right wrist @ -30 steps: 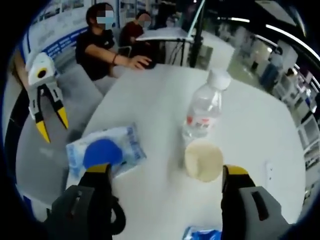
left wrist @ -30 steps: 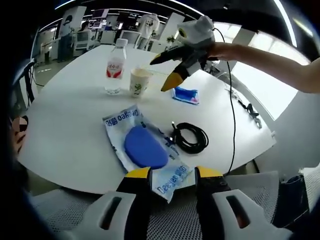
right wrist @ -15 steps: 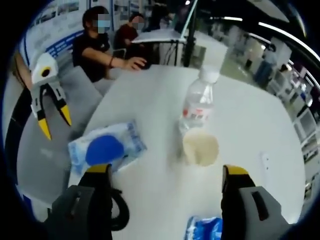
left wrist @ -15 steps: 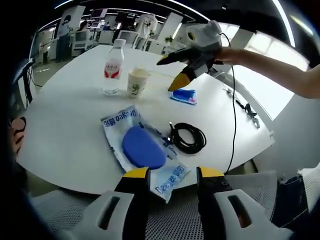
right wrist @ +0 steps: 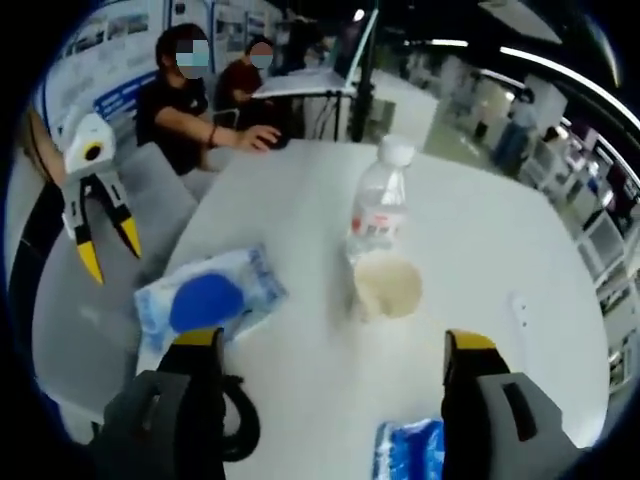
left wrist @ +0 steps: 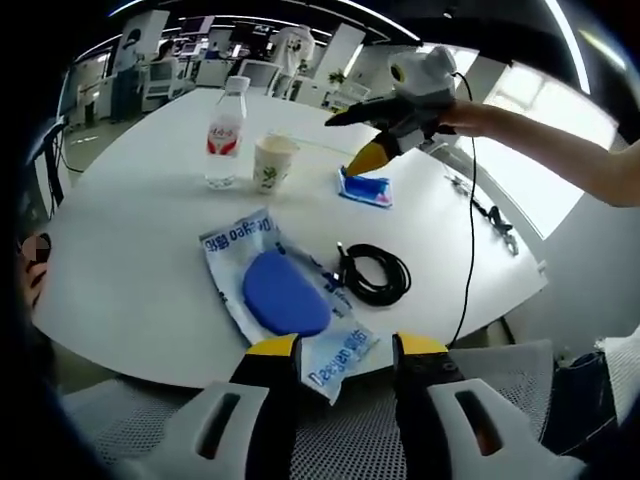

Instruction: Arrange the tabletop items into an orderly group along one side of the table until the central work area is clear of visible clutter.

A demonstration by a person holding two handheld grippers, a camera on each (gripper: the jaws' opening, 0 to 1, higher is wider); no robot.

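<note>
Right gripper (left wrist: pixel 372 135) has moved down and away from the paper cup since a second ago, in the left gripper view, and now hangs with its yellow tips just above the small blue packet (left wrist: pixel 366 189); jaws spread wide, holding nothing. In the right gripper view the cup and bottle sit further off than before, and the blue packet shows more at the bottom edge, between the right gripper's own jaws (right wrist: pixel 325 345), which stand wide apart and empty.

Left gripper (left wrist: pixel 336 348) barely changes: it hovers off the near edge of the white table (left wrist: pixel 130 240), jaws parted, gripping nothing, with the corner of the blue pouch (left wrist: pixel 283 290) lying right in front of the tips. Can't tell if the tips touch the pouch. In the right gripper view the left gripper (right wrist: pixel 103 250) hangs off the table edge, jaws open, near the pouch (right wrist: pixel 206 299).

Layout in the left gripper view: black coiled cable (left wrist: pixel 374 274) just beside the pouch on its right. Paper cup (left wrist: pixel 273 163) and water bottle (left wrist: pixel 225 135) stand upright, close together, further back. Blue packet lies right of the cup, apart from it. A thin black cord (left wrist: pixel 468 230) runs from the right gripper across the table to the near edge. Two seated people (right wrist: pixel 215 90) at the far side in the right gripper view.
</note>
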